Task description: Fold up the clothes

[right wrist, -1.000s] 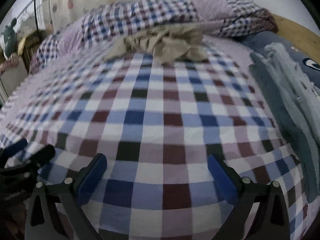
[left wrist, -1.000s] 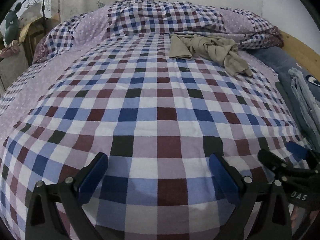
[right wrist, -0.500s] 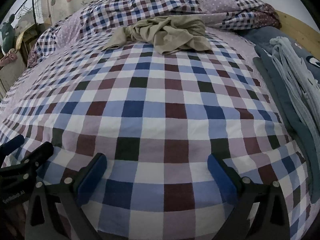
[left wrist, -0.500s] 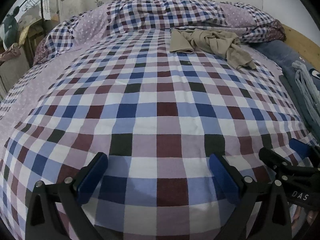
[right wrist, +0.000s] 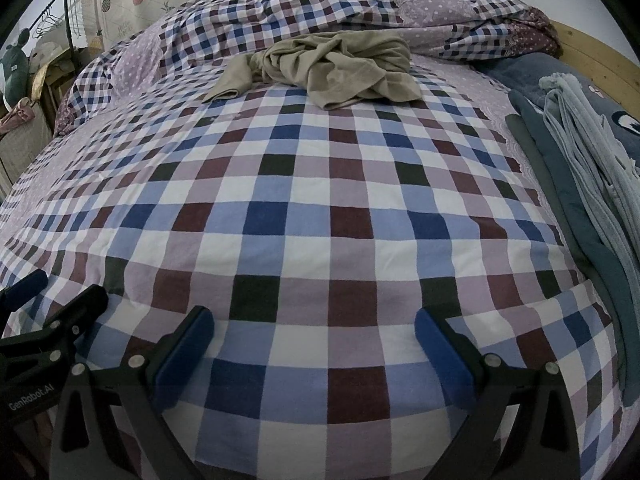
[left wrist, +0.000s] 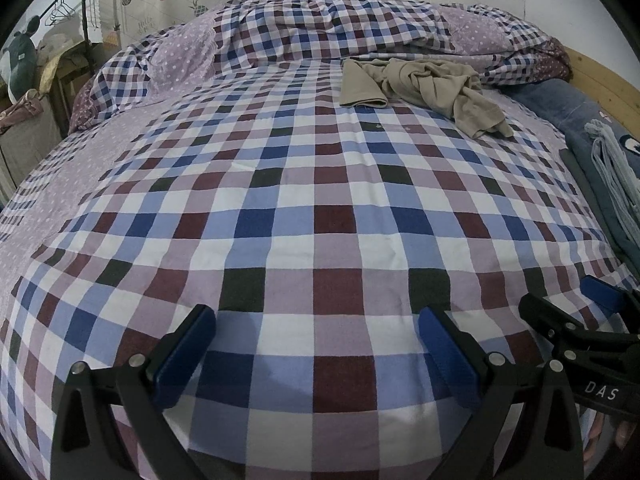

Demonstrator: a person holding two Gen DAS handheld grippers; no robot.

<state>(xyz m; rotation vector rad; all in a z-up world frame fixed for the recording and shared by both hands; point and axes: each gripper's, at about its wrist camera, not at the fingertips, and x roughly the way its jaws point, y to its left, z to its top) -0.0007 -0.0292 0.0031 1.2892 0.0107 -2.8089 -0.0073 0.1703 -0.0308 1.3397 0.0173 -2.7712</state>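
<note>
So we're at the near edge of the bed (right wrist: 304,208), both claws spread wide and empty: left gripper (left wrist: 316,344), right gripper (right wrist: 314,342). Shirt (right wrist: 332,68) is a crumpled tan heap at the bed's far end, against the bunched duvet (right wrist: 320,4), well apart from both claws. It sprawls crosswise, a sleeve trailing left. Right claw faces it more squarely, so likely nearer. Folded grey stack (right wrist: 580,152) along the bed's right edge. Nothing blocks the reach.
</note>
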